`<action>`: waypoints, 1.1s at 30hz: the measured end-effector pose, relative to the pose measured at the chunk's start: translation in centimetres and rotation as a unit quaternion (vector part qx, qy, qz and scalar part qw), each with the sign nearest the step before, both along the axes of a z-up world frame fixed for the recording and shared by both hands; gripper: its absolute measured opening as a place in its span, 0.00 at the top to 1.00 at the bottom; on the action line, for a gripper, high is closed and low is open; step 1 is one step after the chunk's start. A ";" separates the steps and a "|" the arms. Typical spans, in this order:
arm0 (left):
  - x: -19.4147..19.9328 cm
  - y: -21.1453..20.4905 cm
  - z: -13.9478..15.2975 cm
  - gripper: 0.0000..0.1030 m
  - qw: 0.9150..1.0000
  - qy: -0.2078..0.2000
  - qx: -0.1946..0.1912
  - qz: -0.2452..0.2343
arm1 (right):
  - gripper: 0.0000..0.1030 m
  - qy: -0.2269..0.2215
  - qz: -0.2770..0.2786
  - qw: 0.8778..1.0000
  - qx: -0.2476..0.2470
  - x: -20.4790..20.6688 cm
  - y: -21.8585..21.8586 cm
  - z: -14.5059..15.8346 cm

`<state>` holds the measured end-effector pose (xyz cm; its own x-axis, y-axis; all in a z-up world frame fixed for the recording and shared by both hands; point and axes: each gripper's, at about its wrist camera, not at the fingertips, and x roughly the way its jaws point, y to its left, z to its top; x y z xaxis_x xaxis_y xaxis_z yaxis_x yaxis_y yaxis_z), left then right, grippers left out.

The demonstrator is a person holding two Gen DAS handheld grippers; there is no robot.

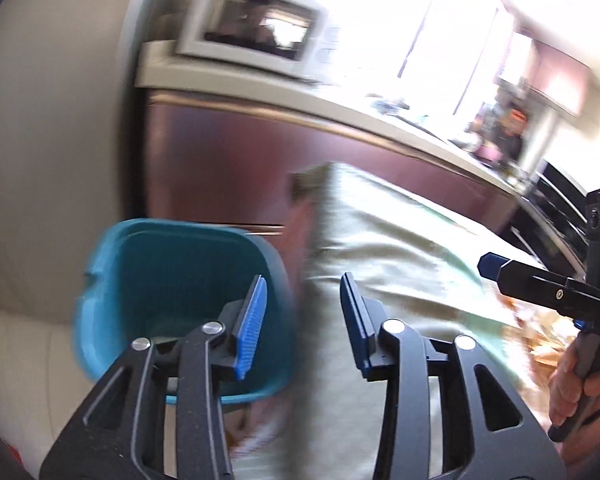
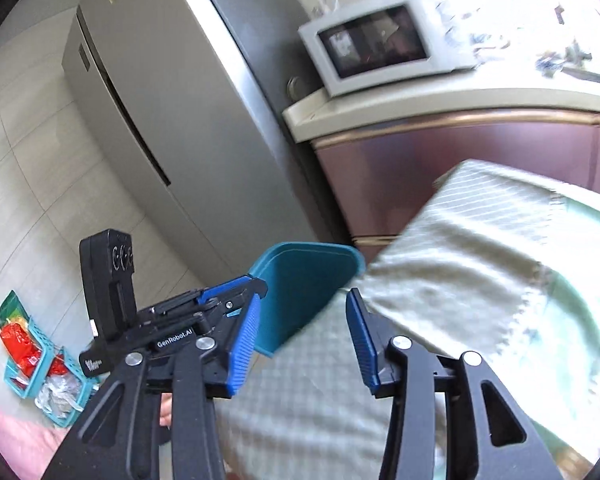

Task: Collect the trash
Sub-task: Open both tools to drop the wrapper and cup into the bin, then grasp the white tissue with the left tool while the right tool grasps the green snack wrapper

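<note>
A teal plastic trash bin (image 1: 172, 280) stands on the floor beside a table covered with a pale striped cloth (image 1: 400, 248). It also shows in the right wrist view (image 2: 300, 280). My left gripper (image 1: 304, 320) is open and empty, above the bin's right rim and the cloth's edge. My right gripper (image 2: 300, 340) is open and empty, over the cloth near the bin. The right gripper also shows at the right edge of the left wrist view (image 1: 548, 292), and the left gripper shows in the right wrist view (image 2: 220, 304). Some orange-brown litter (image 1: 548, 340) lies blurred on the table.
A white microwave (image 2: 380, 44) sits on a cream counter (image 2: 420, 104) over maroon cabinets. A grey fridge (image 2: 148, 92) stands to the left. Teal baskets (image 2: 36, 368) with red packets sit on the tiled floor. A black oven (image 1: 556, 216) is at far right.
</note>
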<state>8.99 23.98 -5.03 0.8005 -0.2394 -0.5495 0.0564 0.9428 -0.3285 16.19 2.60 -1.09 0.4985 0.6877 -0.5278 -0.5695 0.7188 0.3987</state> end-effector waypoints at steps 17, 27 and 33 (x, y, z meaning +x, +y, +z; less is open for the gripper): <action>0.9 -24.6 0.6 0.53 0.967 0.014 0.014 -0.256 | 0.55 -0.007 -0.281 0.960 -0.008 -7.8 -25.0 -1.1; 3.3 -33.2 -0.3 0.46 0.953 0.026 0.048 -0.298 | 0.55 -0.003 -0.319 0.948 0.005 -8.5 -29.0 -2.8; 5.7 -36.2 -0.1 0.44 0.951 0.036 0.065 -0.299 | 0.54 0.006 -0.317 0.948 0.015 -9.5 -30.4 -3.7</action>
